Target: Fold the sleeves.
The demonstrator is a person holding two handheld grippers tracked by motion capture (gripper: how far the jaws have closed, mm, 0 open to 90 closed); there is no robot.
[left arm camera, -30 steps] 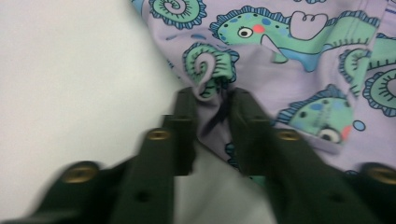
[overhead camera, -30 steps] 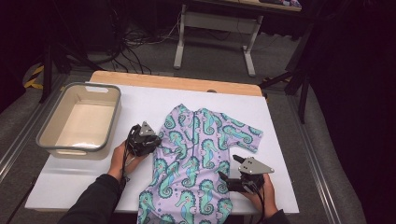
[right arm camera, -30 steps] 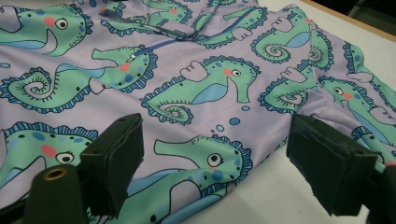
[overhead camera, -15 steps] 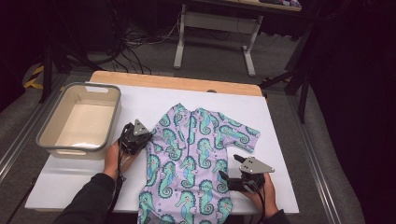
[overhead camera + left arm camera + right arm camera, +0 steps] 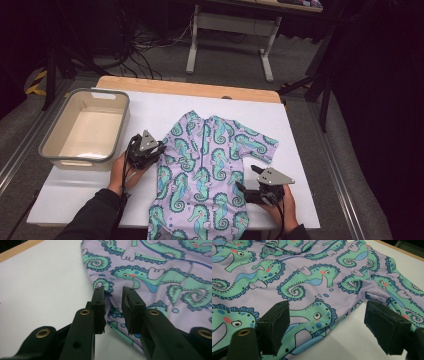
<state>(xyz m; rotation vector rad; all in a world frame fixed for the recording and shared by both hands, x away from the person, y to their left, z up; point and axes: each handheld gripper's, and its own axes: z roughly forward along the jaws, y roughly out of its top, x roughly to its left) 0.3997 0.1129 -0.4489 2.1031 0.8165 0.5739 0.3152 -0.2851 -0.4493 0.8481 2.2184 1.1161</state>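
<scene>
Grey plastic bin [image 5: 85, 131] on the white tabletop [image 5: 310, 150] just left of the seahorse-print swimsuit [image 5: 205, 175], left gripper [image 5: 112, 296] at its left edge, jaws just reopened slightly, fabric between them unpinched, right gripper [image 5: 325, 315] wide open over its right edge, left sleeve now folded in.

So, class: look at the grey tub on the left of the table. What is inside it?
The tub looks empty: its pale floor and inner walls are bare. The near wall hides a strip of floor just behind it, so that strip cannot be checked.
</scene>
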